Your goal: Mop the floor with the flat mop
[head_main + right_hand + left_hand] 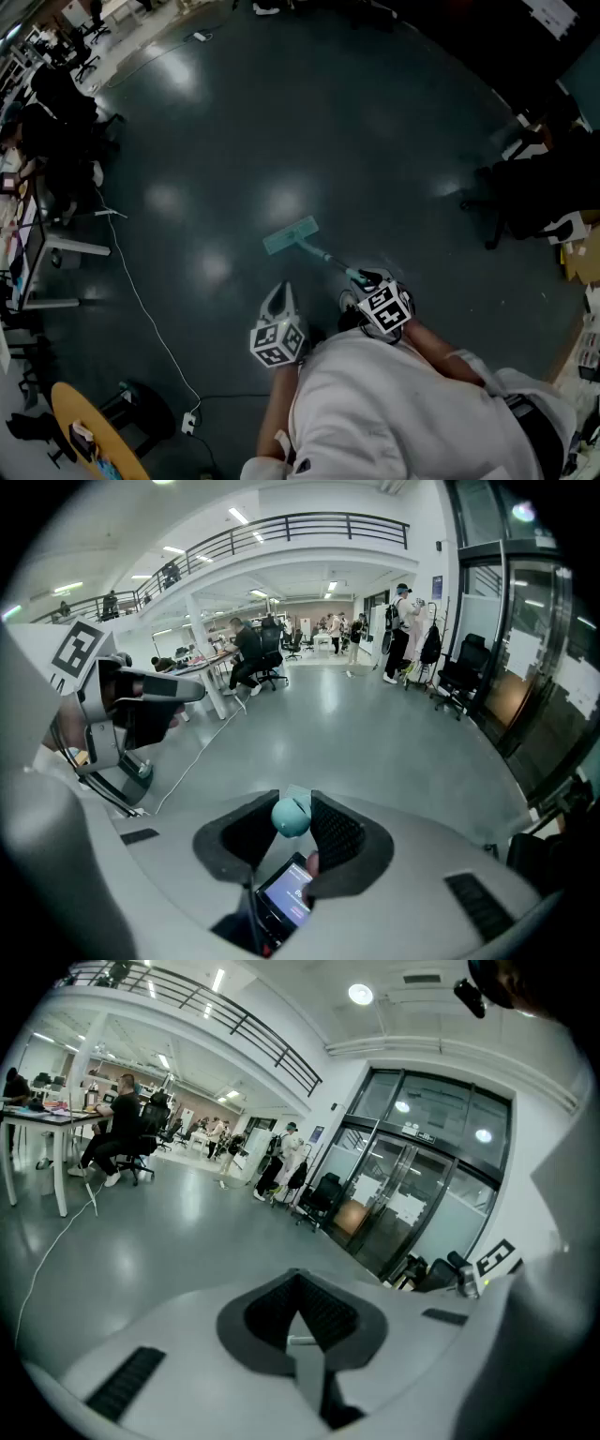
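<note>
The flat mop has a teal head (291,235) lying flat on the dark floor, and its handle (328,258) slants back toward me. My right gripper (366,278) is shut on the handle's top; in the right gripper view the rounded teal handle end (291,817) sits between the black pads, right gripper (292,805). My left gripper (279,292) hovers to the left of the handle, apart from it, and points forward. Its jaws (298,1283) meet at the tips with nothing between them. The left gripper (112,705) also shows at the left of the right gripper view.
A white cable (141,300) runs across the floor to a power strip (189,422) at my left. A round wooden table (89,431) stands at the lower left, desks (56,246) further left. A black office chair (525,197) and a cardboard box (581,255) are at the right.
</note>
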A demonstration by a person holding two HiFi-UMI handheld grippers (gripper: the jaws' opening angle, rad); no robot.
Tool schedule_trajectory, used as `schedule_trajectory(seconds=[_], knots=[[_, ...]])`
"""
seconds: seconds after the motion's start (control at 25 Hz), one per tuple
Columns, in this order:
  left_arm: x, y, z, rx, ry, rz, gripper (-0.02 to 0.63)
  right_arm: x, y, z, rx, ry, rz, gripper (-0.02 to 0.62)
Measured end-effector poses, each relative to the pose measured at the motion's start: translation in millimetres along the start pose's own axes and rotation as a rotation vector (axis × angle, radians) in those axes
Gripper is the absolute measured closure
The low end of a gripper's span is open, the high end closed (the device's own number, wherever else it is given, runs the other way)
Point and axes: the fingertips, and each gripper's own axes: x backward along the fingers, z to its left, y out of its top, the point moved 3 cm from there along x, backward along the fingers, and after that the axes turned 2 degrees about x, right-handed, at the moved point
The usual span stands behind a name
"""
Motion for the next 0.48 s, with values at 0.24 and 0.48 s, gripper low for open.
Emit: schedule_trajectory(seconds=[0.24, 0.48], knots=[[7, 5, 1, -0.012, -0.007, -0.003, 0.604, 6, -2, 8, -0.001, -0.001, 0.015, 0.485], [8, 2, 1, -0.004, -0.015, 0.004, 0.604, 9, -15, 9, 0.008, 0.014, 0.062, 0.485]])
